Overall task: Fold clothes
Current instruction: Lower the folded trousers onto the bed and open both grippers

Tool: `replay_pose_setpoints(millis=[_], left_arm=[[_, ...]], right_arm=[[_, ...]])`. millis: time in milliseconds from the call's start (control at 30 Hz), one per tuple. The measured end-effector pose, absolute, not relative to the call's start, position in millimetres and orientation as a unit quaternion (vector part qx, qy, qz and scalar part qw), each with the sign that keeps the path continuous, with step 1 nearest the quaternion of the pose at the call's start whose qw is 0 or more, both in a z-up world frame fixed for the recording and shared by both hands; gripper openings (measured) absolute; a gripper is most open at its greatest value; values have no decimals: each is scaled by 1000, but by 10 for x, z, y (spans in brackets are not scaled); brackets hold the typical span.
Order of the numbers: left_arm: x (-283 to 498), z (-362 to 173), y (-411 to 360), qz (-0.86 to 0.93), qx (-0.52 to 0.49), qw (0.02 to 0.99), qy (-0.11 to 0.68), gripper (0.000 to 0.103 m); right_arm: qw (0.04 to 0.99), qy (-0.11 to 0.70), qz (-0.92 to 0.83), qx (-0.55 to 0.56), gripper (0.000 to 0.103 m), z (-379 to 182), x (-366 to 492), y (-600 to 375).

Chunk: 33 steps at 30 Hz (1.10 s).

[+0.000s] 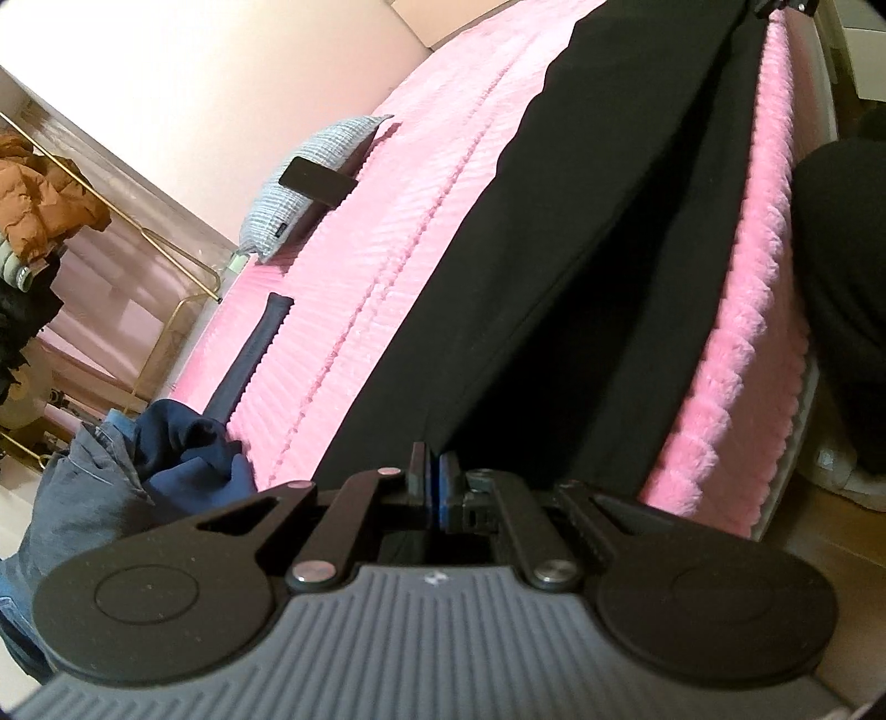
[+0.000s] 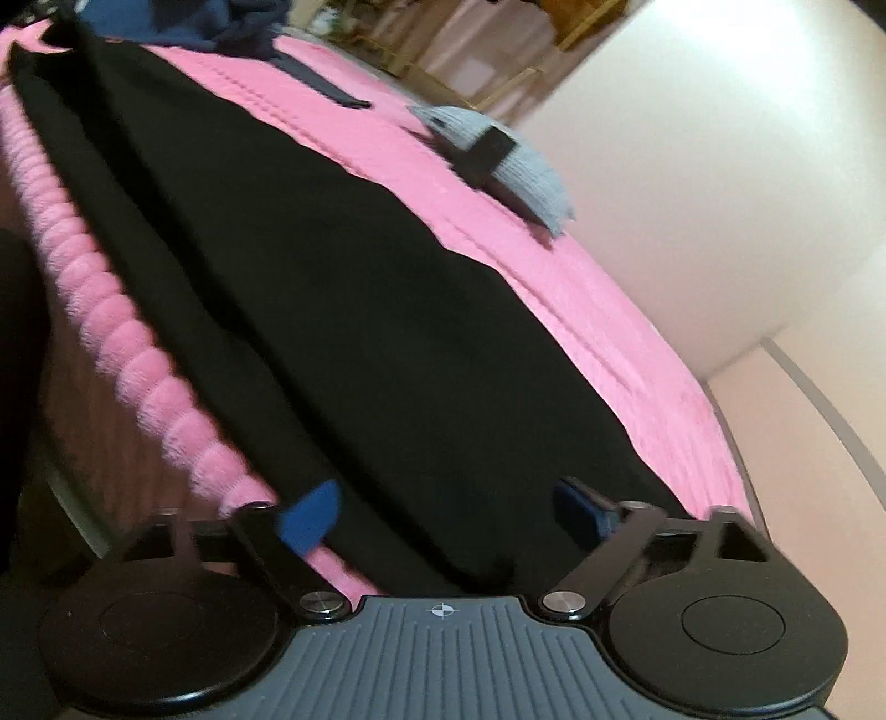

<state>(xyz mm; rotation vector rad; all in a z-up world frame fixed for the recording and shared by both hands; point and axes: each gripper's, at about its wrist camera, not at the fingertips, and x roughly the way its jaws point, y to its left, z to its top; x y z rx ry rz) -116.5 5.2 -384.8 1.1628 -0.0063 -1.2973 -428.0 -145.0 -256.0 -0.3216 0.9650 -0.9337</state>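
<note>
A long black garment (image 1: 581, 266) lies stretched along the near edge of a pink ribbed bedspread (image 1: 387, 232). My left gripper (image 1: 433, 482) is shut on one end of the black garment, its blue pads pressed together on the cloth. In the right wrist view the same black garment (image 2: 343, 310) runs away from me over the bedspread (image 2: 598, 310). My right gripper (image 2: 448, 515) is open, its blue pads wide apart on either side of the garment's near end, with cloth between them. The other gripper shows at the garment's far end (image 1: 781, 6).
A pile of blue clothes (image 1: 166, 443) sits at one end of the bed, with a dark blue strip (image 1: 249, 354) beside it. A grey knitted pillow (image 1: 310, 183) with a black phone (image 1: 317, 181) lies on the bed. A clothes rack (image 1: 50, 210) stands beyond. The wooden floor (image 1: 819, 554) lies below the bed's edge.
</note>
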Motion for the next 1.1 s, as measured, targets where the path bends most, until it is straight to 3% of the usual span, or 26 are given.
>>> replay_pose_setpoints(millis=[67, 133, 200, 267, 433, 533, 667, 733, 800, 933, 1100], left_arm=[[-1157, -3831, 49, -571, 505, 647, 0, 1], [-1147, -3770, 48, -574, 492, 655, 2, 2], [-1100, -3674, 41, -576, 478, 664, 0, 2], [-1080, -3596, 18, -577, 472, 667, -1, 2], [-1143, -3554, 53, -565, 498, 657, -40, 2], [-1303, -3628, 266, -553, 523, 645, -69, 2], [-1418, -4078, 360, -553, 557, 619, -41, 2], [-1452, -4298, 353, -545, 582, 602, -39, 2], [-1456, -4355, 377, -537, 587, 604, -41, 5], [-1382, -4365, 440, -507, 588, 629, -46, 15], [-1188, -4419, 580, -465, 599, 650, -49, 16]], right_arm=[[770, 460, -404, -181, 70, -2759, -4127, -1590], [765, 476, -387, -197, 54, -2885, -4086, -1637], [763, 486, -376, -200, 20, -3016, -4053, -1754], [759, 495, -367, -211, 1, -3120, -4087, -1855], [755, 465, -398, -236, 1, -3026, -4334, -2118], [751, 481, -389, -231, 1, -3325, -4322, -2042], [741, 495, -388, -236, 2, -3565, -4186, -2022], [736, 497, -393, -239, 11, -3536, -4166, -1977], [732, 487, -413, -237, 59, -3456, -4242, -1768], [740, 472, -432, -208, 62, -3340, -4274, -1722], [744, 471, -432, -192, 62, -3265, -4166, -1651]])
